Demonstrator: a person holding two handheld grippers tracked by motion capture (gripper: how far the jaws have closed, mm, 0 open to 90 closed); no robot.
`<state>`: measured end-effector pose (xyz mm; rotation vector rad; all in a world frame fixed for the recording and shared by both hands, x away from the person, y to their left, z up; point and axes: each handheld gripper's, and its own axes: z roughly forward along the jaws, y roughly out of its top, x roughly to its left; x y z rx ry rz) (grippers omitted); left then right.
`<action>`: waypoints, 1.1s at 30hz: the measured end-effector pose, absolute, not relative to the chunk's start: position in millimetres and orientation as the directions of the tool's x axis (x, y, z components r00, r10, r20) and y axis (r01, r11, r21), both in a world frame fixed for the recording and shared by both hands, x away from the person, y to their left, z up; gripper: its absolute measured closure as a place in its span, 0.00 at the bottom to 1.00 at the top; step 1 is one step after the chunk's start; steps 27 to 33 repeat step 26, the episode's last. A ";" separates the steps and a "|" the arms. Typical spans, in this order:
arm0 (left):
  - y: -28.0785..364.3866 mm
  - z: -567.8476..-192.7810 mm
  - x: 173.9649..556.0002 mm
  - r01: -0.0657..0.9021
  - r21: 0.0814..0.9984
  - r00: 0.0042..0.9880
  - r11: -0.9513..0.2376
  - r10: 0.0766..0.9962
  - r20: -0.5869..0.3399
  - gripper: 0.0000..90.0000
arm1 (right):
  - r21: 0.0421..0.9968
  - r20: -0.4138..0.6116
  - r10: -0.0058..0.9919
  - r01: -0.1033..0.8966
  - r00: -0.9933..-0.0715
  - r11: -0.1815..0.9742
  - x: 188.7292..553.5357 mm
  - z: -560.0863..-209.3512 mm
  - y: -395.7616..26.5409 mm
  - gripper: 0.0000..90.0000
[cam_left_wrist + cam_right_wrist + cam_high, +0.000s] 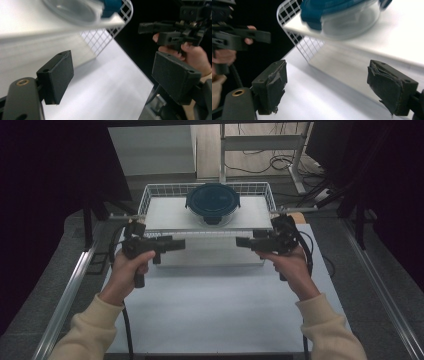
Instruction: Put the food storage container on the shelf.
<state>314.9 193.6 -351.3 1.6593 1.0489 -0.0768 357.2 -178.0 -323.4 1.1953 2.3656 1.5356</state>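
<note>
Standing at the white table point(220, 305), the person holds both tools level, tips turned inward toward each other, just in front of the wire rack point(150, 195), probably readying a two-sided approach. On the rack's raised white shelf sits a round glass container point(213, 205) with a dark blue clip lid, beyond and above both tools. The left gripper point(176, 243) and right gripper point(244, 242) each have jaws spread wide, holding nothing, the container centred between them.
</note>
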 end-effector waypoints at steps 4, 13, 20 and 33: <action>196.4 -380.8 291.6 0.649 0.761 0.606 -0.018 0.616 -0.503 0.19 | 0.820 0.299 0.635 0.533 -0.712 0.210 331.3 -348.4 -186.0 0.19; 202.4 -448.0 266.1 0.687 0.723 0.561 -0.072 0.685 -0.464 0.20 | 0.798 0.308 0.670 0.567 -0.675 0.205 299.9 -416.8 -213.8 0.20; 201.8 -459.2 264.3 0.686 0.724 0.548 -0.074 0.708 -0.446 0.21 | 0.799 0.301 0.684 0.568 -0.664 0.199 298.8 -428.9 -219.7 0.20; 196.9 -464.1 261.9 0.683 0.724 0.552 -0.099 0.720 -0.422 0.21 | 0.798 0.278 0.695 0.562 -0.663 0.217 296.6 -432.7 -220.2 0.19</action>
